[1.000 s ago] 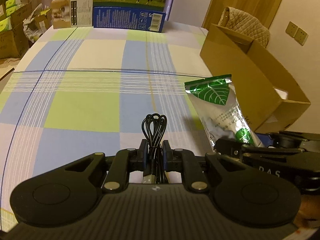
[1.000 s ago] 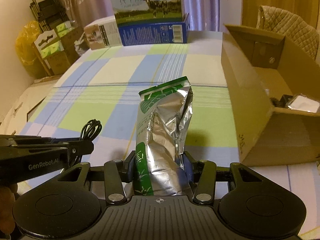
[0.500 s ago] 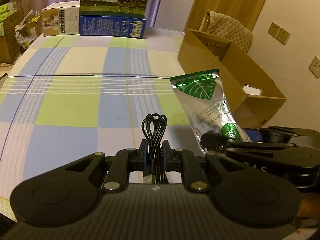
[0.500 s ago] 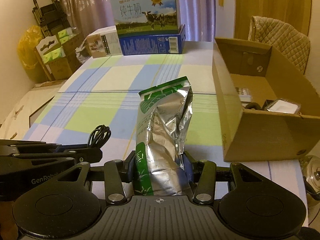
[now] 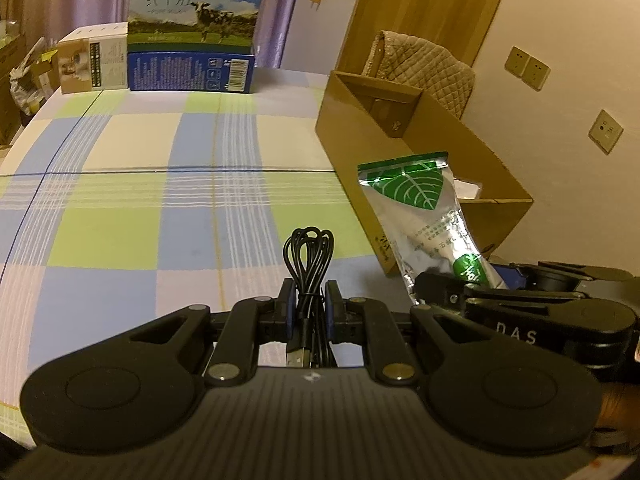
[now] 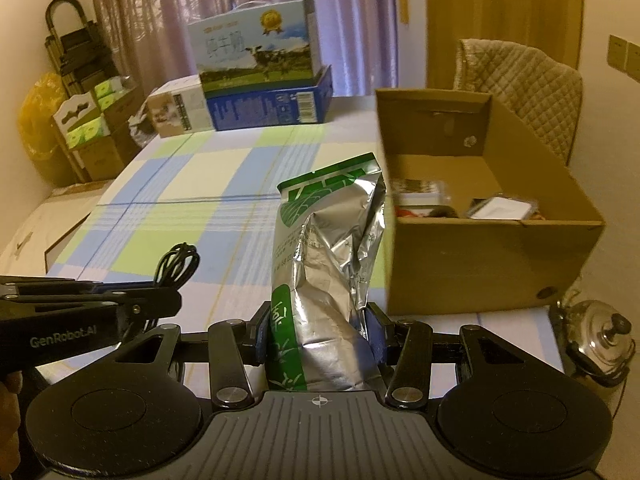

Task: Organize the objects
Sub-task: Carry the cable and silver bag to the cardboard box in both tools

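A checked cloth in blue, green and white covers the bench (image 5: 168, 208). The left tongs (image 5: 308, 304) pinch a looped black cable (image 5: 310, 252) above it. The right tongs (image 6: 320, 340) pinch a shiny silver bag (image 6: 332, 264) with green print. Both are up in the air, near the open cardboard box (image 6: 480, 264) on the right. This looks like the carrying step. Next, each thing needs to go over the box wall and be let go inside.
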Tool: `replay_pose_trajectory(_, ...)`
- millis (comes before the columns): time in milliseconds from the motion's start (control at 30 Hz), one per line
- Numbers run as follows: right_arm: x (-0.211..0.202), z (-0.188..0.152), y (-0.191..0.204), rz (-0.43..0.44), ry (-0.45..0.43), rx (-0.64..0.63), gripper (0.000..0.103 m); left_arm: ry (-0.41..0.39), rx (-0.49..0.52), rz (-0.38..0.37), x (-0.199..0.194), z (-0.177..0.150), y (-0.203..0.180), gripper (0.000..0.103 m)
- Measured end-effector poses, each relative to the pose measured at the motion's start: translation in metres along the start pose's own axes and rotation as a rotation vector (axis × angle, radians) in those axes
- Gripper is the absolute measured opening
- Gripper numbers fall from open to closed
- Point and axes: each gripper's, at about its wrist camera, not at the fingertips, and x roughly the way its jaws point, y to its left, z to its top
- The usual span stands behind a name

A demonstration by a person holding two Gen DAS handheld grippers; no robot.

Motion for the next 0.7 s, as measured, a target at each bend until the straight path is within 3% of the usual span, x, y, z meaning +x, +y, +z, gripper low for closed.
replay_pose_trajectory(700, -0.055, 0.011, -0.071, -0.098, -0.084, 0.075, 0.044, -0.007, 0.105, -0.089, 0.013, 0.023, -0.074, 0.011)
